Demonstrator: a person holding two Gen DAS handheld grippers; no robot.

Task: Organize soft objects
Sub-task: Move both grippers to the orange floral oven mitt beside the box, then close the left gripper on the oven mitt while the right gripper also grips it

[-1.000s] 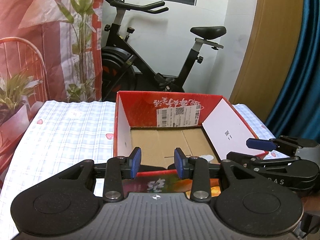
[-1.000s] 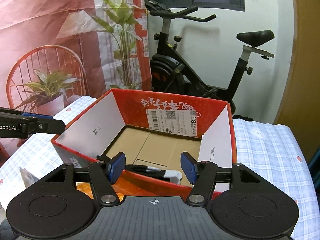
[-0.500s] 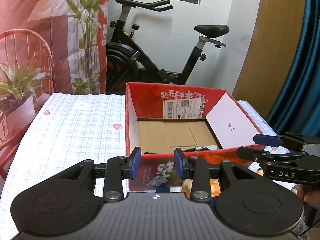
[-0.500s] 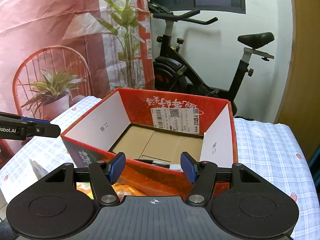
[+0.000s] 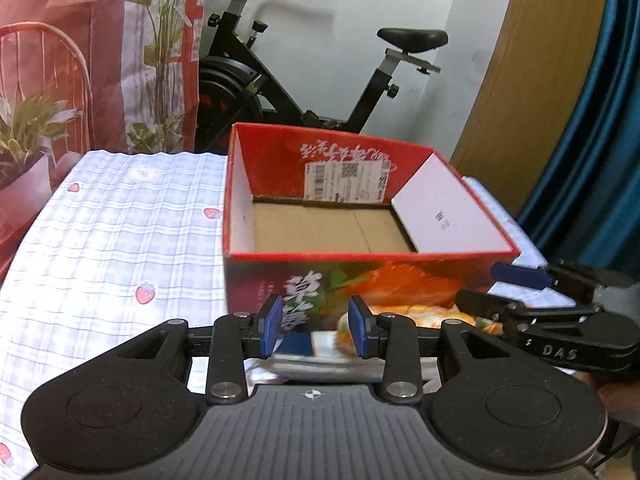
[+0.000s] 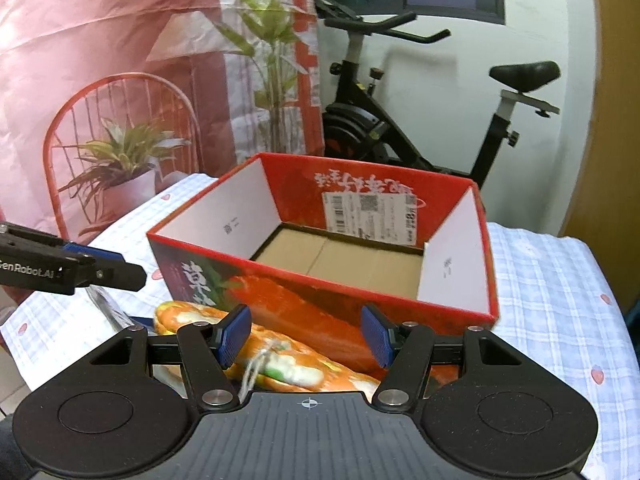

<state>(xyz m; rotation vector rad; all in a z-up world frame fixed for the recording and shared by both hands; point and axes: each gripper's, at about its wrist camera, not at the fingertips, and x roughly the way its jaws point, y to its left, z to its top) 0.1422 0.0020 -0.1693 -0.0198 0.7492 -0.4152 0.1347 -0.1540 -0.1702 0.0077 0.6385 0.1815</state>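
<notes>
The orange plush toy [image 6: 280, 356] lies on the checked tablecloth [image 6: 560, 300], against the near wall of the red cardboard box [image 6: 440, 300]. The right gripper [image 6: 306, 338] hangs over it with jaws apart and empty; the left gripper [image 5: 316, 330], jaws also apart, is beside the box front. Lower the right gripper squarely, pinch the plush mid-body, then lift clear of the rim.

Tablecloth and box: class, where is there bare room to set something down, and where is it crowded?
Free: the checked tablecloth left of the red box, the cloth to the box's right, and the box's cardboard floor. Crowded: the strip before the box, with the orange soft toy, a packet and both grippers.
</notes>
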